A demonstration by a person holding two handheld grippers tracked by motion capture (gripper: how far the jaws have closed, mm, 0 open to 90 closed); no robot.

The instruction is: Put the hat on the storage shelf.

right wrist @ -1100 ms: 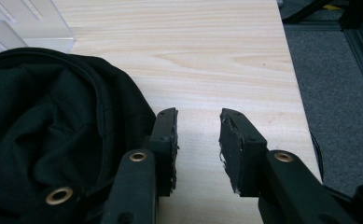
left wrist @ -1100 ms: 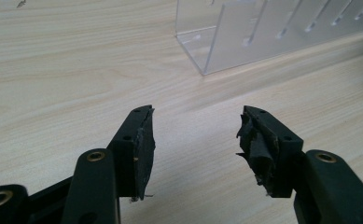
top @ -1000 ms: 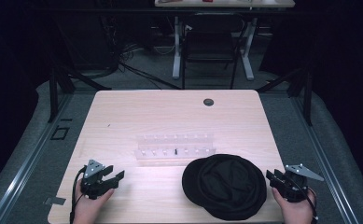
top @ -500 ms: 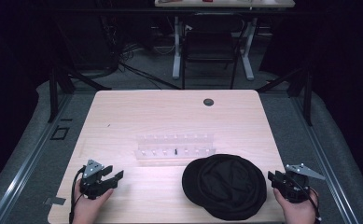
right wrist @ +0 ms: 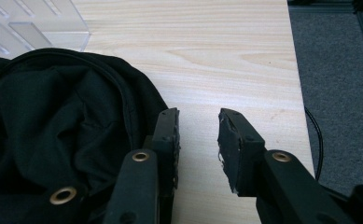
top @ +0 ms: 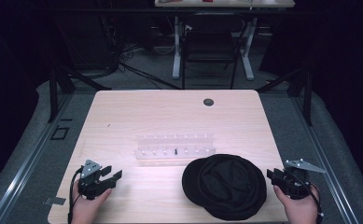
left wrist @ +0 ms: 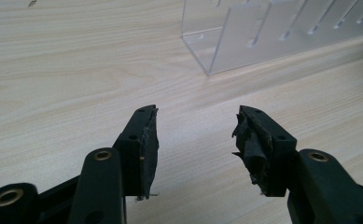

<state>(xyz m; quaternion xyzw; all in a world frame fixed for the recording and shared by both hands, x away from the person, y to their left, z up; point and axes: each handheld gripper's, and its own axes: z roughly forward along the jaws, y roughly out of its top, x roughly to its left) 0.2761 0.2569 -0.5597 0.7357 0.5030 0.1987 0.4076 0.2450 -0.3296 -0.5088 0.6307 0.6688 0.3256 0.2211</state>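
A black fabric bag (top: 226,185) lies crumpled on the wooden table (top: 170,112), near the front right. Behind it stands a clear acrylic rack (top: 175,147) with a small dark piece in one slot. My left gripper (top: 113,172) rests at the front left and points toward the rack (left wrist: 272,32). Its jaws (left wrist: 196,112) are open over bare wood and have just been closing a little. My right gripper (top: 273,175) sits just right of the bag (right wrist: 53,121). It (right wrist: 198,114) is open, has just narrowed, and has nothing between its pads. Its left jaw lies beside the fabric's edge.
A round dark grommet (top: 208,101) sits near the table's far edge. The table's right edge drops to grey carpet (right wrist: 338,70) close to my right gripper. A chair (top: 209,46) and desk legs stand beyond the table.
The right gripper's jaws stand slightly narrower than a second ago. Both hands, the bag and the rack keep their places.
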